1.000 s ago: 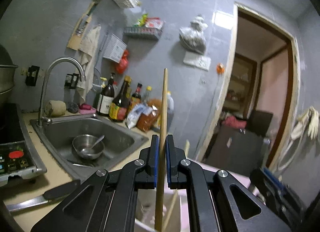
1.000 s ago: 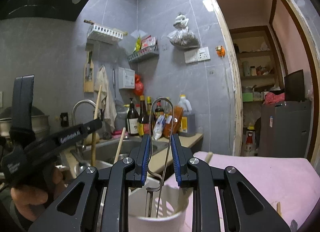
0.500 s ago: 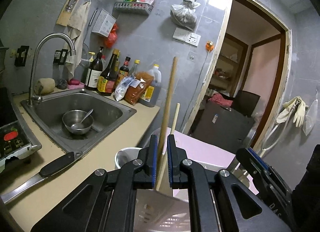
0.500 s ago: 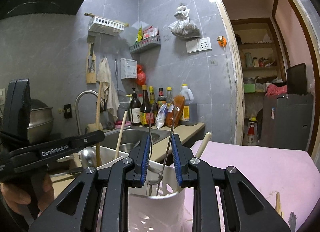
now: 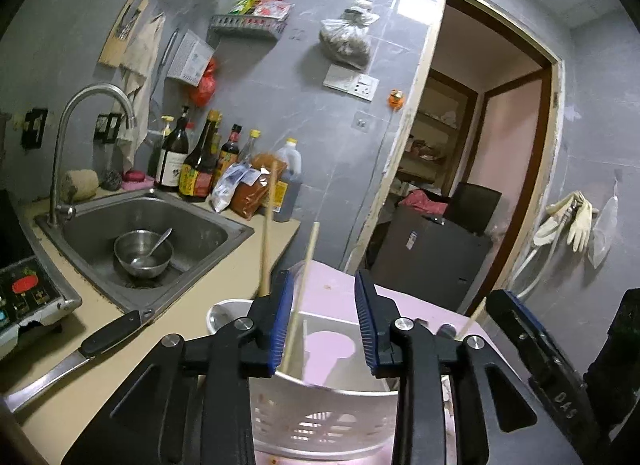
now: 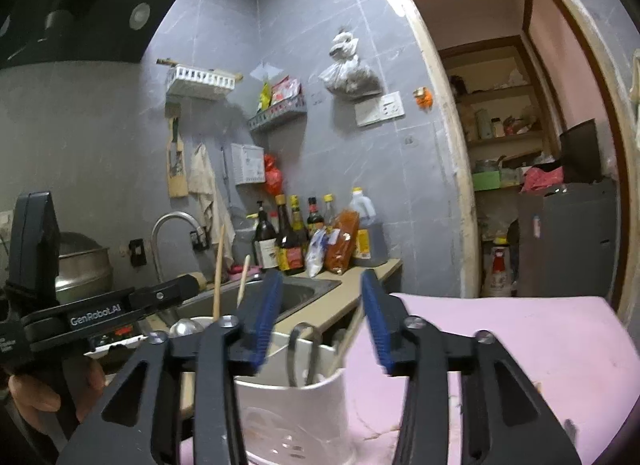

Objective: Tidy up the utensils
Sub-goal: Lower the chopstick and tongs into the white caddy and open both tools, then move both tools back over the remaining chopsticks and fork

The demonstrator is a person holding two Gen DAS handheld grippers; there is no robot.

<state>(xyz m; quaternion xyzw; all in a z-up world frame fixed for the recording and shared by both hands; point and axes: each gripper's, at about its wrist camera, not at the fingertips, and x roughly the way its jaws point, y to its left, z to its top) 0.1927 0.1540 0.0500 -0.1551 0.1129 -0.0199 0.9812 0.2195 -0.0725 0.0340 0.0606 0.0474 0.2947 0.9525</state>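
A white slotted utensil holder [image 5: 320, 417] stands on the pink cloth; it also shows in the right wrist view [image 6: 292, 413]. Two wooden sticks [image 5: 267, 221] stand in it and lean left; they also show in the right wrist view [image 6: 219, 269]. A metal wire utensil [image 6: 304, 353] sits in the holder. My left gripper [image 5: 323, 325] is open and empty just above the holder's rim. My right gripper [image 6: 320, 323] is open and empty above the wire utensil. The left gripper's body [image 6: 96, 317] shows at the left of the right wrist view.
A knife [image 5: 80, 357] lies on the beige counter [image 5: 100, 381] at the left. A steel sink [image 5: 200, 233] holds a bowl with a spoon [image 5: 143, 253]. Several bottles [image 5: 200, 161] stand behind it. A stove panel [image 5: 24, 297] is at far left. The pink cloth [image 6: 500, 329] extends right.
Both grippers have opened. The left one has let go of the wooden stick, which now stands in the holder. The right one has let go of the wire utensil, now lower in the holder.
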